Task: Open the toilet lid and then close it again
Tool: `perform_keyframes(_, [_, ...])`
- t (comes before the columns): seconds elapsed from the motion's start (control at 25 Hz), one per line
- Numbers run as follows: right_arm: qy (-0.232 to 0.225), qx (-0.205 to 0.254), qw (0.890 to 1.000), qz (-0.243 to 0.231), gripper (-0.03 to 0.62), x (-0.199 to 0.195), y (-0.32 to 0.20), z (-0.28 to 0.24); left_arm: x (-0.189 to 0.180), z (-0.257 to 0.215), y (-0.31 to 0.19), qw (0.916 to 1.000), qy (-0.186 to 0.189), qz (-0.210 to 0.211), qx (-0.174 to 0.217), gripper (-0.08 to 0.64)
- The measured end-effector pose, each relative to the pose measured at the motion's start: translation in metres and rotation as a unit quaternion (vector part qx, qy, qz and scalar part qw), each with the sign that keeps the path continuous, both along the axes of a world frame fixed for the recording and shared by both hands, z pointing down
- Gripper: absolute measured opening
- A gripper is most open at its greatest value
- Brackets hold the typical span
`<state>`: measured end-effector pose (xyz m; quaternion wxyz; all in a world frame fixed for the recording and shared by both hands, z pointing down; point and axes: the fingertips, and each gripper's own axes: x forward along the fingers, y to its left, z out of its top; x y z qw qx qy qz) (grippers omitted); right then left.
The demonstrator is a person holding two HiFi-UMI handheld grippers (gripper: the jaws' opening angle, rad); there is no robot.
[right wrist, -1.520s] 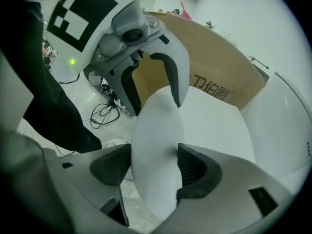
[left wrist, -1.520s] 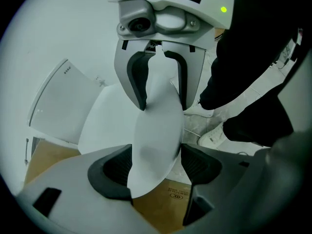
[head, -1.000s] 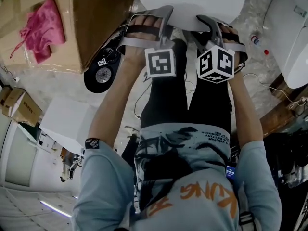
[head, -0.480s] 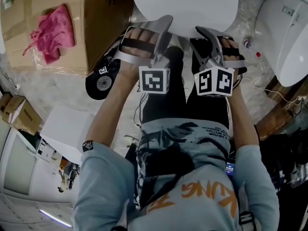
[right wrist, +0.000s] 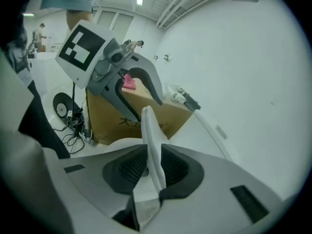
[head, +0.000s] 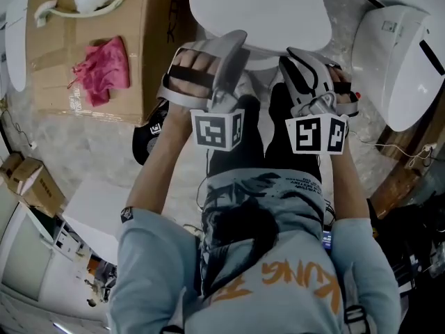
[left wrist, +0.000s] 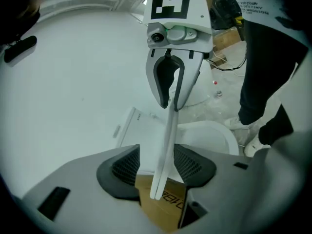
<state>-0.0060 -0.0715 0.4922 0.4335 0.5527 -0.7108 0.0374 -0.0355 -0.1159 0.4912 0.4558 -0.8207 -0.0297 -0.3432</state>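
Cluttered workshop floor: toilet lid [head: 259, 11], just right of the cardboard box [head: 83, 47], looks part-raised, its edge pinched by my right gripper [right wrist: 152, 167] and loose between the jaws of my left gripper [left wrist: 157, 165], both having just been closing, so full opening and re-closing remain.

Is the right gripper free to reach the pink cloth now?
Probably not at once: the right gripper, its jaws having just closed further, clamps the toilet lid edge, and the pink cloth lies on the cardboard box to the person's left.
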Motion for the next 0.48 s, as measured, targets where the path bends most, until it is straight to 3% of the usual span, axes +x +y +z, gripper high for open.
perform_keyframes(0.08, [0.005,0.025,1.000,0.013,0.084,0.016,-0.012,-0.020,0.017,-0.016,-0.012,0.9998,0.018,-0.004,0.009,0.197])
perform_keyframes(0.28, [0.023,0.065,0.997,0.026,0.083,0.058,-0.044,-0.059,0.063,-0.045,-0.048,0.9991,0.026,-0.031,0.011,0.156])
perform_keyframes(0.48, [0.035,0.084,0.995,0.033,0.083,0.102,-0.080,-0.086,0.103,-0.066,-0.081,0.9987,0.010,-0.050,0.004,0.114])
